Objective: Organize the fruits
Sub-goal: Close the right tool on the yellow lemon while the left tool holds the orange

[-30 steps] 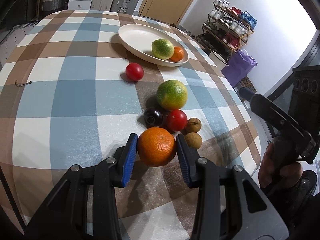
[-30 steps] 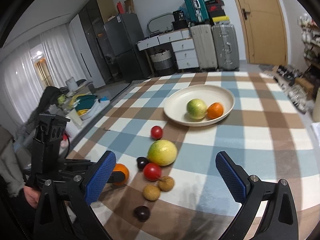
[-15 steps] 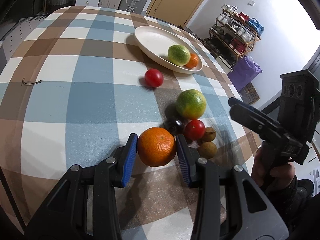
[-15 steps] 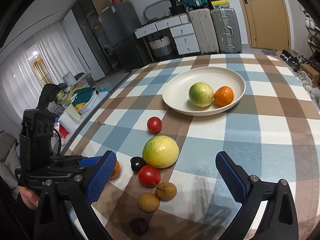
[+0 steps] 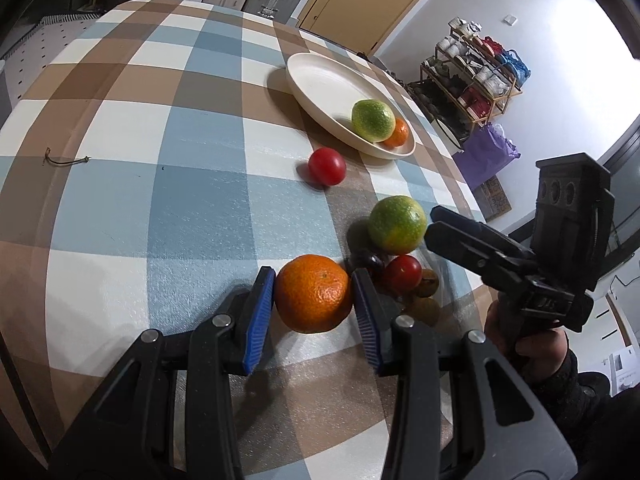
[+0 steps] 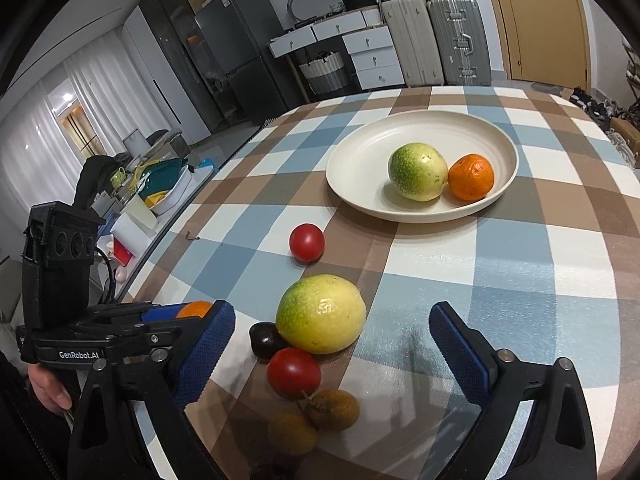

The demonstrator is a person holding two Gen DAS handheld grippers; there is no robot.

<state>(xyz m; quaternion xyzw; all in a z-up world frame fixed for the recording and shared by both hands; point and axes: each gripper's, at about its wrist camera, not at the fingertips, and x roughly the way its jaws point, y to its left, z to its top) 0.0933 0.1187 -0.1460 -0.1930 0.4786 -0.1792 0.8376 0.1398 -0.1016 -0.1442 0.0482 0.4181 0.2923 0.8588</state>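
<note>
Dimpled round orange (image 5: pixel 313 293) (glossy) clamped between ribbed blue pads (image 5: pixel 259 322).

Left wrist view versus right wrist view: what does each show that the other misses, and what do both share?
Only the left wrist view shows the whole orange clamped in the left gripper, plus the shoe rack. Only the right wrist view shows the open right gripper with nothing between its pads, plus the suitcases. Both show the plate holding two fruits, the lone tomato and the large green-yellow fruit.

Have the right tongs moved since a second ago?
Yes. The right tongs have come forward and down toward the green-yellow citrus on the table; the plate looks nearer.
</note>
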